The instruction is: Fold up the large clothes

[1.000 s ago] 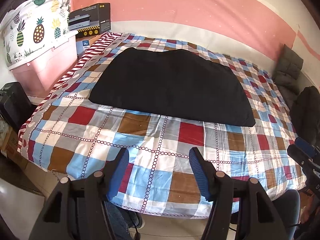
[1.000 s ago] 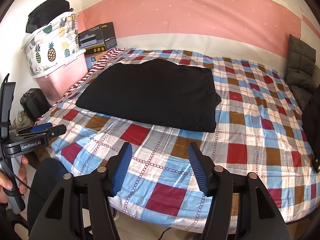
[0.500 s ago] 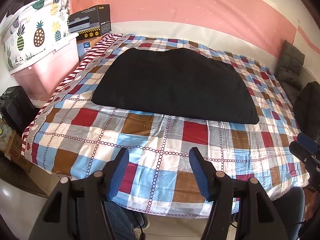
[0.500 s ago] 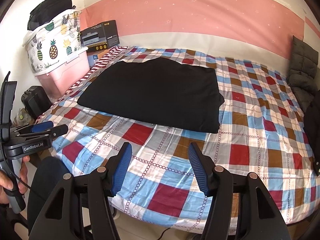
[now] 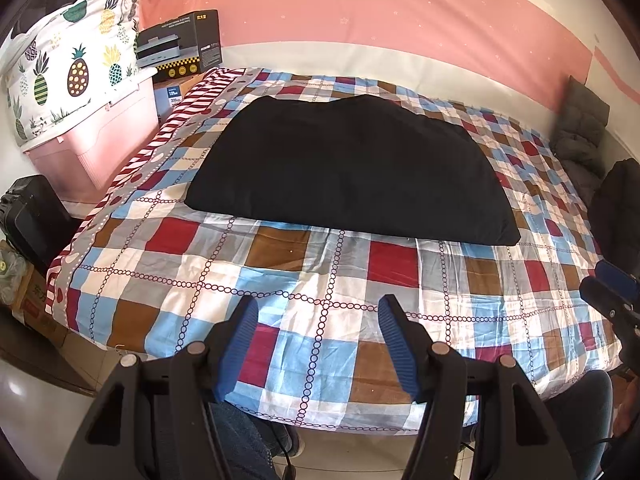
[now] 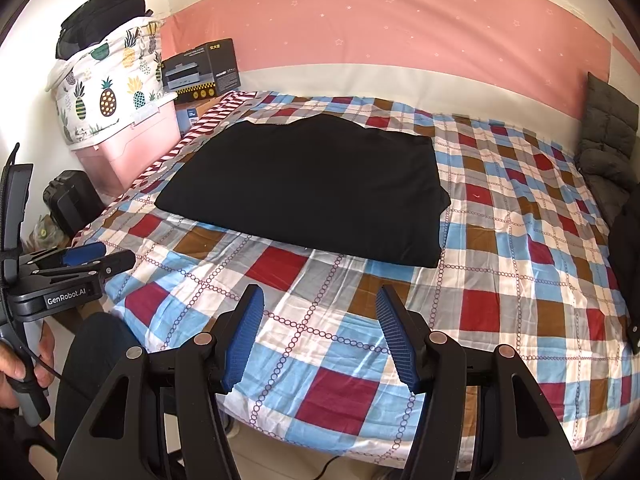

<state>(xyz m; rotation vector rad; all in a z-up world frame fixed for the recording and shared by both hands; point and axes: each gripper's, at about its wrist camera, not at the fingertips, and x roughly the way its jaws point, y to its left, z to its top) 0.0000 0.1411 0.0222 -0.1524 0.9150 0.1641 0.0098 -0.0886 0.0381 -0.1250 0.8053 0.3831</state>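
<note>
A black garment [image 5: 352, 168] lies folded flat as a broad rectangle on the checked bed [image 5: 280, 280]; it also shows in the right wrist view [image 6: 312, 188]. My left gripper [image 5: 316, 312] is open and empty, held over the bed's near edge, well short of the garment. My right gripper [image 6: 318, 300] is open and empty, also over the near edge. The left gripper shows at the left of the right wrist view [image 6: 100, 258], and the right gripper's tips show at the right edge of the left wrist view [image 5: 612, 288].
A pink storage box [image 5: 100, 148] with a pineapple-print bag [image 5: 68, 72] on it stands left of the bed, with a black carton [image 5: 180, 44] behind. A dark quilted jacket [image 6: 608, 140] lies at the bed's right. A black case [image 5: 28, 216] sits on the floor.
Both grippers have drawn back and risen slightly from the bed. The garment has not moved.
</note>
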